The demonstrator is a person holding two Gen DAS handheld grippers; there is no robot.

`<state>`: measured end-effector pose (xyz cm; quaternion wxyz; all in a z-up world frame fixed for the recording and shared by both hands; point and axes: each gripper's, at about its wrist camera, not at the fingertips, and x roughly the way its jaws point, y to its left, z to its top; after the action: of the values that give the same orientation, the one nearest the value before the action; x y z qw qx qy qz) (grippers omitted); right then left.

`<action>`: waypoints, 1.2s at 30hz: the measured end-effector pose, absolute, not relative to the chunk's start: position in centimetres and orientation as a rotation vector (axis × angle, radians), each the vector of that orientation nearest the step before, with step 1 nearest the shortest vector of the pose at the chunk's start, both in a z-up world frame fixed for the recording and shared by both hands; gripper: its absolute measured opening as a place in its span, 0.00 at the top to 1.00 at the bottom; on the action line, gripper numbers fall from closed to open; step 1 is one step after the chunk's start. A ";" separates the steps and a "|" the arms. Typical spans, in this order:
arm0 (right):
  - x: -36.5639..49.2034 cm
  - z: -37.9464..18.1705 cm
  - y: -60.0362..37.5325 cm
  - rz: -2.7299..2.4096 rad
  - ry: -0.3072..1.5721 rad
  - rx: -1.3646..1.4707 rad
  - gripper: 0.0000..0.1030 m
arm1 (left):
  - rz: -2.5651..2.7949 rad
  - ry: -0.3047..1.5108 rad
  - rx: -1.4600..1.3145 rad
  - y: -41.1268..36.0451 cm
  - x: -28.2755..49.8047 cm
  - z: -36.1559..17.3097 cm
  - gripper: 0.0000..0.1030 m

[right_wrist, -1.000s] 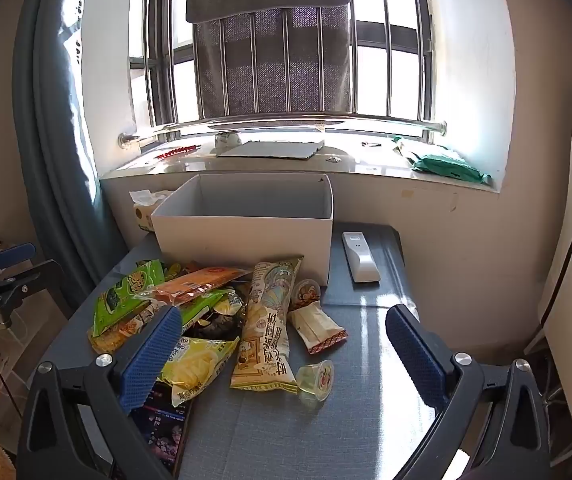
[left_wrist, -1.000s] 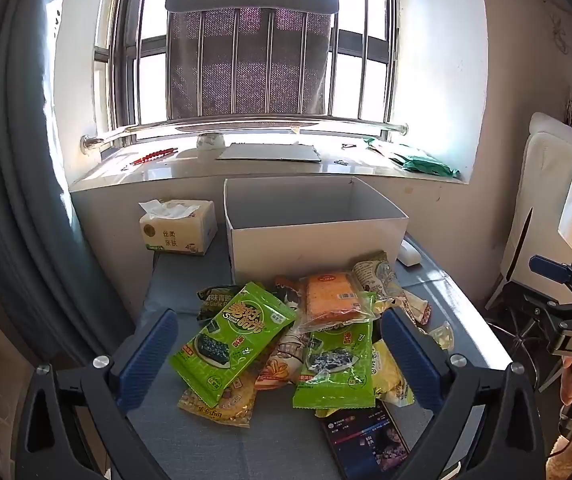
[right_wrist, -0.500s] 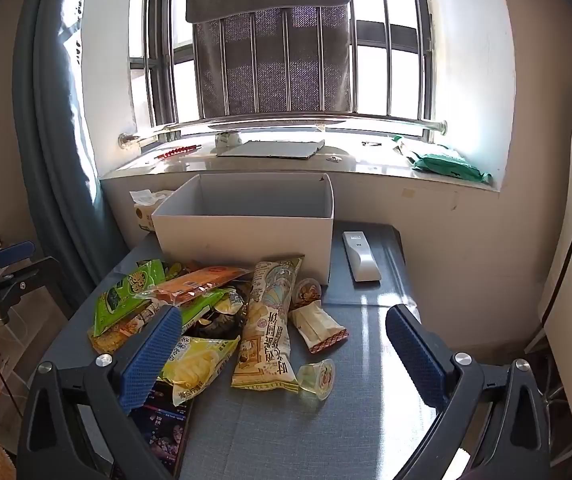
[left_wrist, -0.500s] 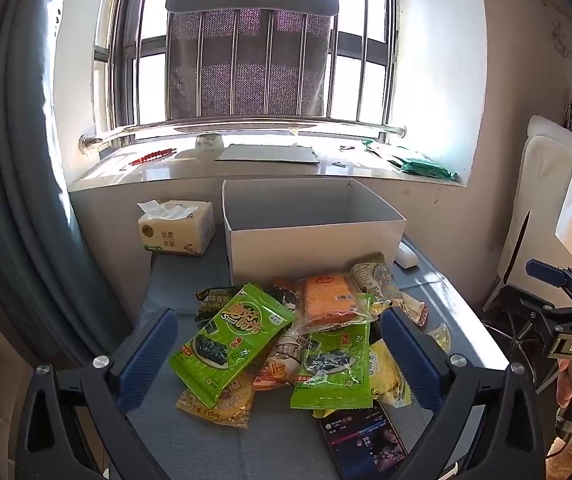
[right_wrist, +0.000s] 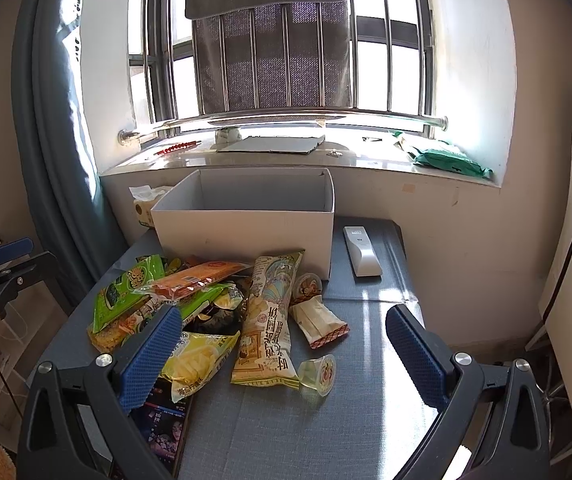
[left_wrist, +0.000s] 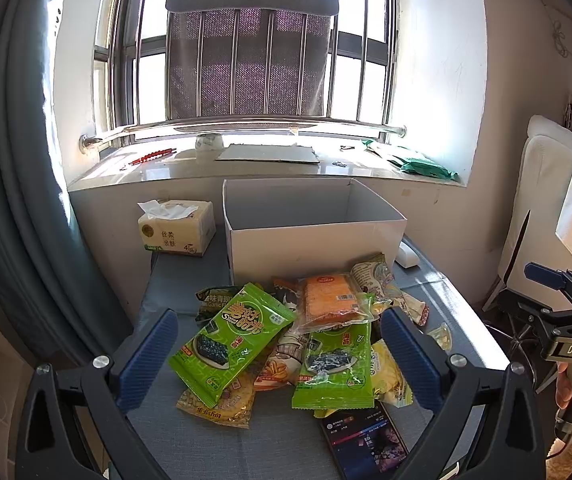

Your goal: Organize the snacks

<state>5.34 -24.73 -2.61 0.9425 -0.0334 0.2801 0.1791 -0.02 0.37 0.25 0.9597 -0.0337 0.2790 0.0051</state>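
A heap of snack packets lies on the grey table in front of an empty white box. On top are a green seaweed packet, an orange wafer pack and a second green packet. The right wrist view shows a tall pale puffed-snack bag, a yellow packet, a jelly cup and the white box. My left gripper hovers open above the near side of the heap. My right gripper is open too, over the heap's right part. Neither holds anything.
A phone lies at the near table edge. A tissue pack stands left of the box and a white remote lies to its right. A dark curtain hangs left; a windowsill runs behind; a white padded chair stands right.
Both views have shifted only slightly; the heap, the box and both open grippers stand as before.
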 end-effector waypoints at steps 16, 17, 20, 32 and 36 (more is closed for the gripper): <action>5.3 -2.6 -24.8 0.365 0.573 -0.064 0.00 | 0.006 0.558 -0.067 0.4 -0.1 0.4 0.00; 5.3 -2.6 -24.7 0.366 0.572 -0.064 0.00 | 0.009 0.558 -0.068 0.4 -0.1 0.4 0.00; 5.3 -2.6 -24.7 0.364 0.574 -0.064 0.00 | 0.007 0.558 -0.072 0.4 -0.1 0.4 0.00; 5.3 -2.5 -24.7 0.365 0.571 -0.064 0.00 | 0.059 0.532 -0.025 0.1 -0.3 0.6 0.00; 5.3 -2.4 -24.8 0.365 0.570 -0.065 0.00 | 0.067 0.531 -0.030 0.2 -0.4 0.7 0.00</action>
<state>5.33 -24.75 -2.44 0.9427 -0.0319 0.2796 0.1792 -0.39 0.21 0.71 0.9643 -0.0147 0.2623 0.0332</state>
